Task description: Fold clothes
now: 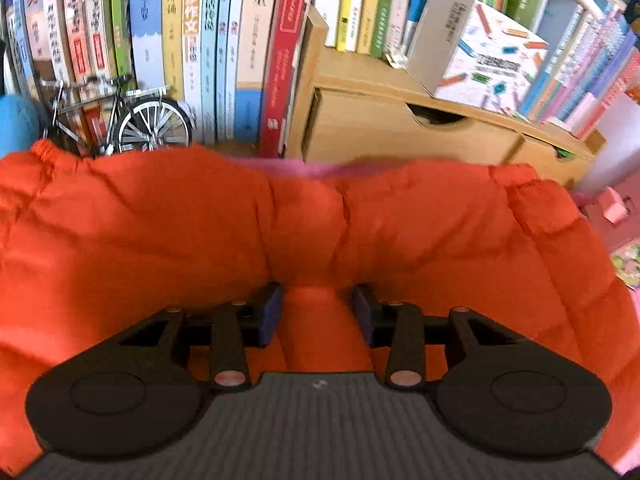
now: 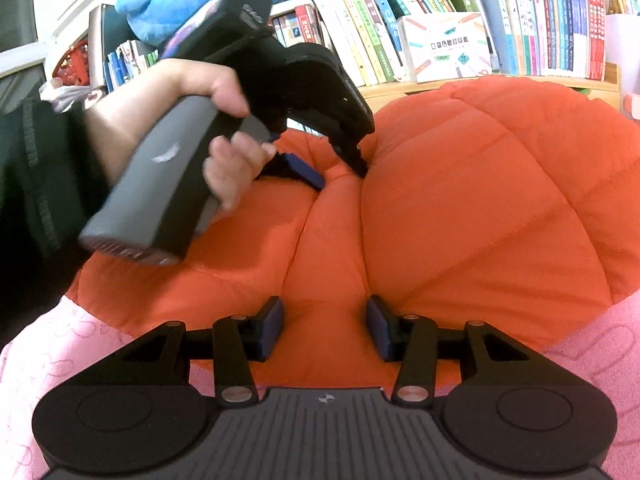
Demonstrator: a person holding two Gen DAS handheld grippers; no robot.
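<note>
Orange puffer jacket [image 2: 460, 200] lies bunched on pink table cover [image 2: 60, 344], bookshelf [image 1: 400, 128] behind.
Left gripper [image 1: 316, 312] pinches padded ridge; right gripper [image 2: 325, 328] pinches near hem.
Risk: slick, springy fill slips from pads [image 1: 272, 312], fold reopens.
Risk: uneven pull skews fold.

The puffy orange quilted jacket [image 2: 460, 200] fills the middle; pink patterned worktop cloth [image 2: 60, 352] lies free at 8 o'clock, book-filled wooden shelf [image 1: 400, 120] blocks 12 o'clock.
</note>
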